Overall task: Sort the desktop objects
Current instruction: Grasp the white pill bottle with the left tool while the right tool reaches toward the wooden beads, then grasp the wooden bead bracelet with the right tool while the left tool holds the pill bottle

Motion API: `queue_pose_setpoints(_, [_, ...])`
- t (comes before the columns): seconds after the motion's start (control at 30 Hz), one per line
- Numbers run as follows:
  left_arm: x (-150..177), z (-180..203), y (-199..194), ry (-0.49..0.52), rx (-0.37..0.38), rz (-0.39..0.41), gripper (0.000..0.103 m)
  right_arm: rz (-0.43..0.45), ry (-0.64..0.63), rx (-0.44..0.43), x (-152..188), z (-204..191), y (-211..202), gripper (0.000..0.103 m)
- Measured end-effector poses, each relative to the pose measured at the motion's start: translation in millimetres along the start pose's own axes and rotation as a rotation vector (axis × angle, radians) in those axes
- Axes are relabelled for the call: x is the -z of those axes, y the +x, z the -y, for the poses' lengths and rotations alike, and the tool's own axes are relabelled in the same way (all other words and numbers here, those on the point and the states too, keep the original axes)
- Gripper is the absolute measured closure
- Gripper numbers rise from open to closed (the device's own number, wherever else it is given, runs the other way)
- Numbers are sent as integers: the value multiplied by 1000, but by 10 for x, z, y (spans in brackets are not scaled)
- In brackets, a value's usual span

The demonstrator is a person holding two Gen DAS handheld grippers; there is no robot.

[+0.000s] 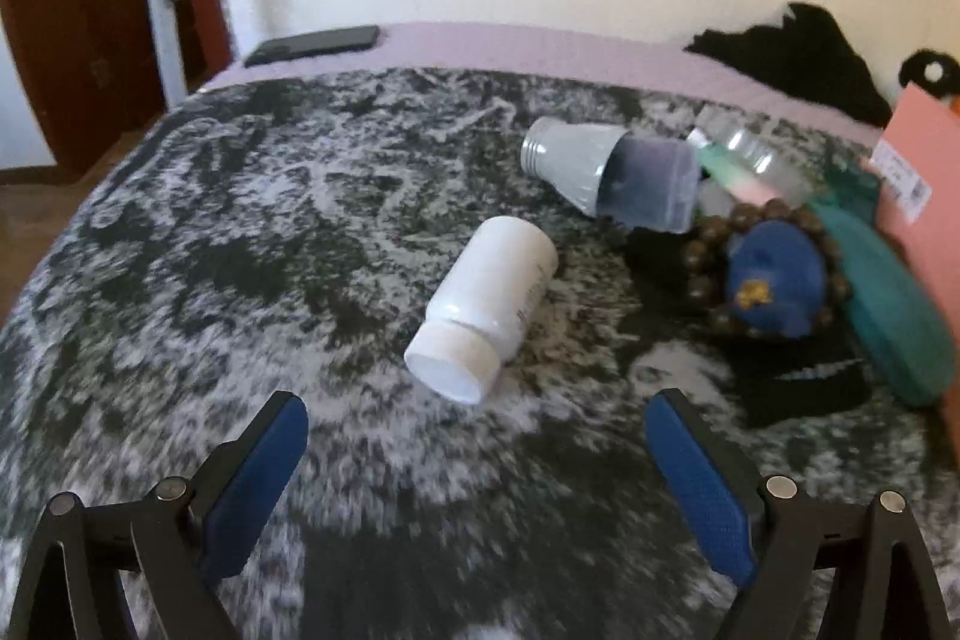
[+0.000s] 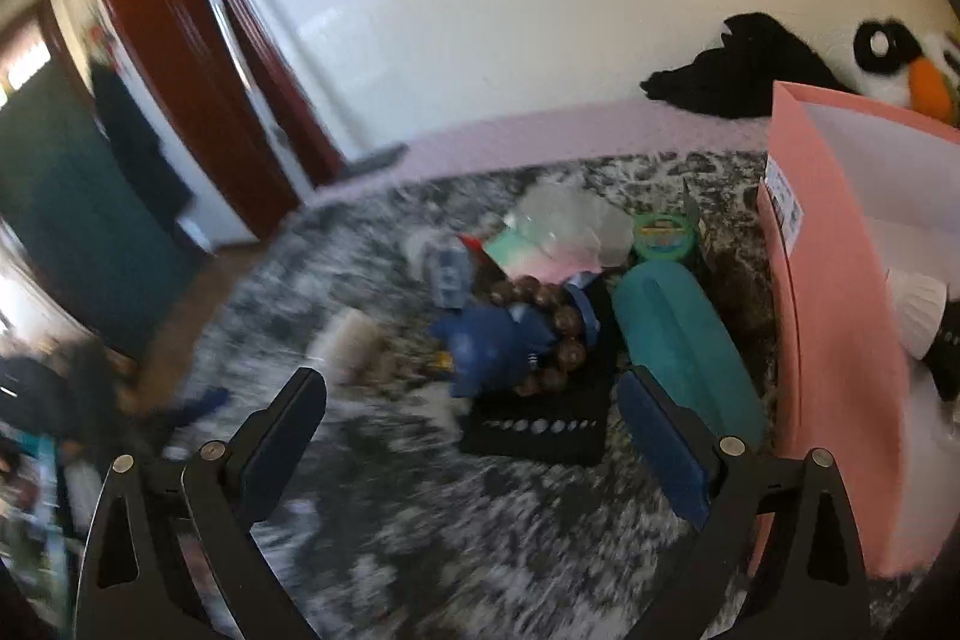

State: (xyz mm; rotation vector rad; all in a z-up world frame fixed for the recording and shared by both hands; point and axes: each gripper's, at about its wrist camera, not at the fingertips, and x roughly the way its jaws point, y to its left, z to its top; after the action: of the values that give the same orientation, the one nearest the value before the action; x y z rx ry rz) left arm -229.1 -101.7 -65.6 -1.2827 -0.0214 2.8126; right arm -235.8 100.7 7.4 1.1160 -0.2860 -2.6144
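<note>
A white pill bottle [image 1: 486, 304] lies on its side on the black-and-white patterned cloth [image 1: 240, 232], just ahead of my open, empty left gripper [image 1: 477, 418]. Further right lie a clear bottle with a dark label [image 1: 612, 175], a brown bead bracelet [image 1: 708, 274] around a blue toy [image 1: 774, 280], and a teal case [image 1: 894, 316]. My right gripper [image 2: 471, 400] is open and empty, just short of a black box [image 2: 540, 424] under the blue toy [image 2: 486, 346] and beads [image 2: 558, 334]. The teal case [image 2: 684, 340] lies right of them.
A pink paper bag [image 2: 840, 340] stands at the right edge, also in the left wrist view [image 1: 924, 172]. A penguin plush [image 2: 840, 64] leans on the wall. A black phone [image 1: 315, 43] lies at the far left on the pink sheet. A green tape roll [image 2: 663, 235] sits behind the case.
</note>
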Motion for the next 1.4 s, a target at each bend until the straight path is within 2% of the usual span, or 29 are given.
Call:
queue_pose_setpoints(0.13, [-81,35,258,33,17,-20,8,45,-217,144,131,-208,380,6])
queue_pose_setpoints(0.27, [-120,73,493,51,32,-46,8,74,-288,250,135,-98,541,6])
queue_pose_setpoints(0.33, [-123,92,579,57,37,-55,8,70,-229,216,80,88,533,8])
queue_pose_setpoints(0.4, [-122,130,663,72,32,-56,8,60,-142,162,11,295,524,21])
queue_pose_setpoints(0.43, [-119,156,702,84,30,-57,10,50,-105,132,-13,378,528,31])
queue_pose_setpoints(0.47, [-116,176,734,94,30,-59,12,43,-94,120,-16,407,563,33])
queue_pose_setpoints(0.57, [-91,207,813,114,31,-62,28,20,-62,83,-25,496,668,37])
queue_pose_setpoints(0.63, [-114,182,787,100,41,-51,59,5,-41,58,-31,556,738,47])
queue_pose_setpoints(0.73, [-151,123,723,56,56,-42,59,-18,-9,21,-40,645,842,55])
queue_pose_setpoints(0.9, [-133,95,658,53,56,-43,59,-55,44,-40,-54,783,1001,56])
queue_pose_setpoints(1.0, [-142,88,632,52,56,-40,59,-70,65,-68,-57,768,963,64])
queue_pose_setpoints(1.03, [-148,84,624,49,59,-37,59,-75,72,-77,-58,763,950,73])
queue_pose_setpoints(1.07, [-152,80,614,45,63,-35,59,-81,79,-87,-58,758,938,75])
queue_pose_setpoints(1.4, [-227,75,331,7,111,18,62,-130,151,-183,-68,710,802,79])
